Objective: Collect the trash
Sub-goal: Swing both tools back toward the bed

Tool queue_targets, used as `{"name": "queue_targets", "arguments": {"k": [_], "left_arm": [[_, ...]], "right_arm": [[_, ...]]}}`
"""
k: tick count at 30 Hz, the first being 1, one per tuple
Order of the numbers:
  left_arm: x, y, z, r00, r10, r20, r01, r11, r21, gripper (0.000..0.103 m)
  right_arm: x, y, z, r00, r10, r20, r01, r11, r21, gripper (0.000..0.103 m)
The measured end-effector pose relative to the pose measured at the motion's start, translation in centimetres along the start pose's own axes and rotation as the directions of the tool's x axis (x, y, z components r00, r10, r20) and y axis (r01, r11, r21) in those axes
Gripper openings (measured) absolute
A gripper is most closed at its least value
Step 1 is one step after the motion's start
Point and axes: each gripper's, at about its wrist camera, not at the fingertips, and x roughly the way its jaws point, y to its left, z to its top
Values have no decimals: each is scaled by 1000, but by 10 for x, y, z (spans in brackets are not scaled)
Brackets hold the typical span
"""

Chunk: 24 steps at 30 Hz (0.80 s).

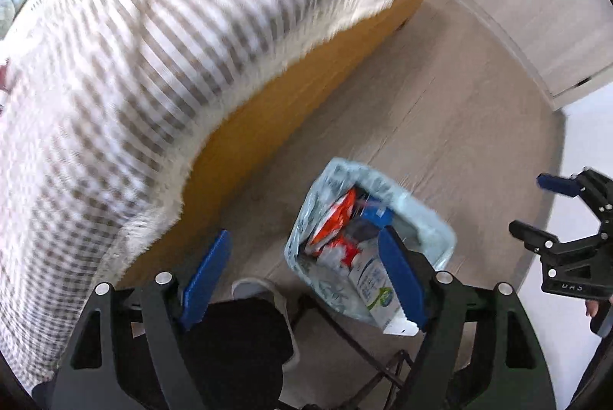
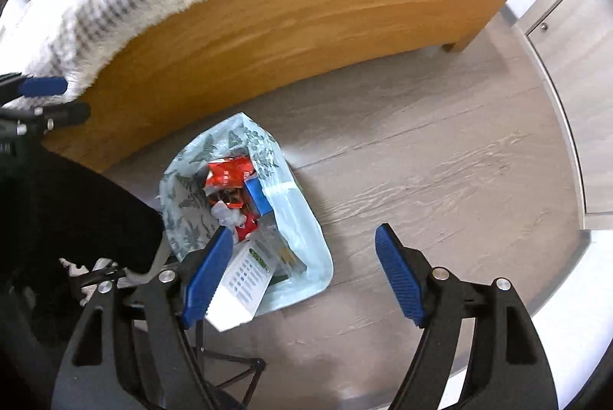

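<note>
Both my blue-padded claws gape wide and hold nothing, the right claw (image 2: 304,270) nearer, hanging above the pale leaf-printed plastic trash bag (image 2: 302,218) of red wrappers, which sits just right of my left claw (image 1: 304,276).

Thin printed plastic bag (image 2: 295,230), wood-grain floor (image 2: 440,161)

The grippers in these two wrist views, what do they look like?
Both match: the left gripper and right gripper have black angular plastic linkage arms with silver pivot bolts and two flat blue ribbed finger pads. The right gripper's body, seen from the left wrist view, carries small pale lettering, too blurred to read.
</note>
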Motion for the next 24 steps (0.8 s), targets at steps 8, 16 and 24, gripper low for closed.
{"name": "queue_targets", "arguments": {"k": [8,16,24], "left_arm": [[-155,89,-42,883,-7,469,61,993,-99,85],[-222,233,-89,705,234,670,70,916,-395,91],[-214,389,-140,716,413,563,68,761,-645,94]], "right_arm": [[-87,77,43,931,95,353,-81,995,-55,79],[-119,235,122,768,265,583,-175,963,-207,79],[-100,344,183,711,403,577,-258,912,-318,79]]}}
